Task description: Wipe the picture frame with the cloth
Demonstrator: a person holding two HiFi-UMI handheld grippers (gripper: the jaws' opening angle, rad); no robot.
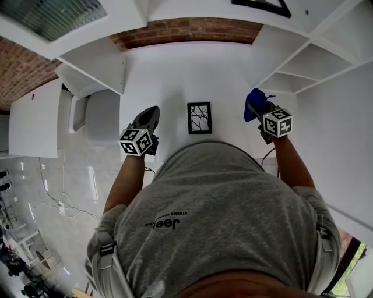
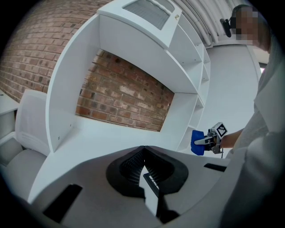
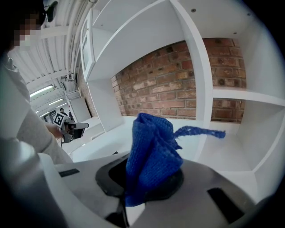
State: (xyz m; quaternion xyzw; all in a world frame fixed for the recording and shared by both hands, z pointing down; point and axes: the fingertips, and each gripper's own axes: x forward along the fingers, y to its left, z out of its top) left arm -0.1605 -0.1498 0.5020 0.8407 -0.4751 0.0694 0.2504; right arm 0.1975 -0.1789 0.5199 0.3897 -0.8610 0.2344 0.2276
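A small black picture frame (image 1: 199, 118) with a branch pattern lies flat on the white desk (image 1: 175, 75), in front of me. My left gripper (image 1: 152, 112) hovers just left of the frame, apart from it. Its jaws are shut with nothing between them (image 2: 143, 156). My right gripper (image 1: 253, 105) is to the right of the frame, shut on a bunched blue cloth (image 3: 151, 153). The cloth (image 1: 254, 100) sticks up out of the jaws, with a loose strand trailing right. From the left gripper view I see the right gripper (image 2: 213, 138) and its cloth (image 2: 197, 142) held above the desk.
A brick wall (image 1: 186, 30) backs the desk alcove. White shelving (image 1: 309, 64) stands on the right and a white side panel (image 1: 96, 64) on the left. A white chair (image 1: 99, 116) sits left of the desk. Another dark frame (image 1: 262, 6) is on top.
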